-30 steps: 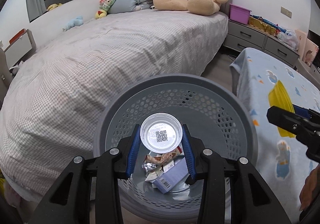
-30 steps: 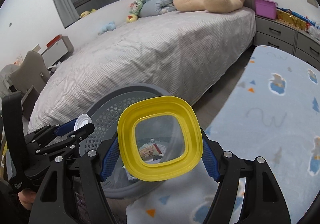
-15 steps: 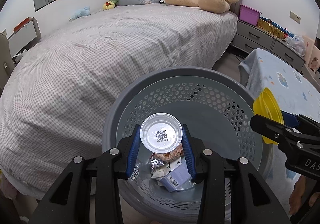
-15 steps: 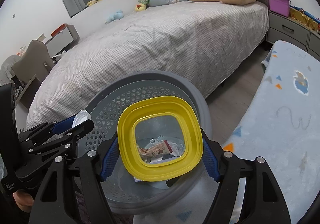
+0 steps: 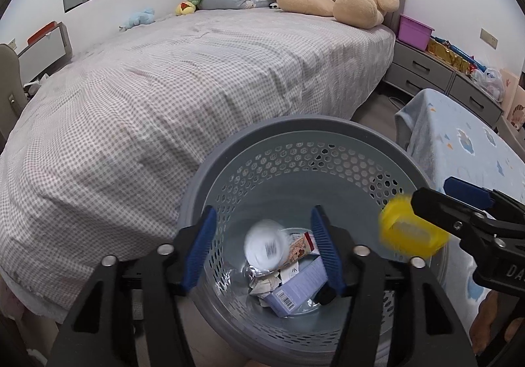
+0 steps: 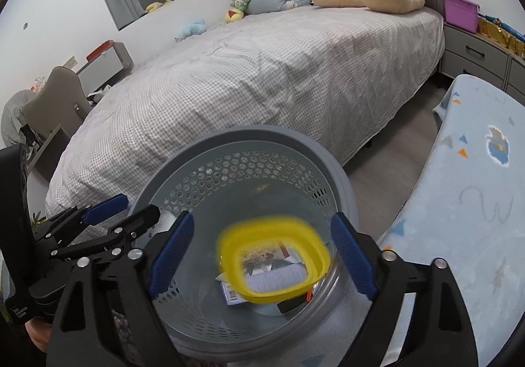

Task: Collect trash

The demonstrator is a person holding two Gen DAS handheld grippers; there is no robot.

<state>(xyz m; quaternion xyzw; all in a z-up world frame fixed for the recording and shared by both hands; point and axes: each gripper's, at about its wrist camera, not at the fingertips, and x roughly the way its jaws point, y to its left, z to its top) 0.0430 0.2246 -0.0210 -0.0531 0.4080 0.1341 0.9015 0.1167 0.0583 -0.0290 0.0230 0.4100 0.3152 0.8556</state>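
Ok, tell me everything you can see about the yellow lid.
The yellow lid is a rounded-square plastic ring with a see-through middle; trash in the bin shows through it. It is motion-blurred and tilted, apparently in mid-air over the bin's mouth. The right gripper is open, with clear gaps between its blue pads and the lid, so nothing seems to touch it. In the left wrist view the lid shows beside the right gripper's tip.

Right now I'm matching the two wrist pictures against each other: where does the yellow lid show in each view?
Left wrist view: the yellow lid is at the right edge, blurred, over the basket's right rim, beside the right hand-held gripper.
Right wrist view: the lid is low in the centre, blurred, between that gripper's open fingers.
Shared landmark: the grey perforated basket.
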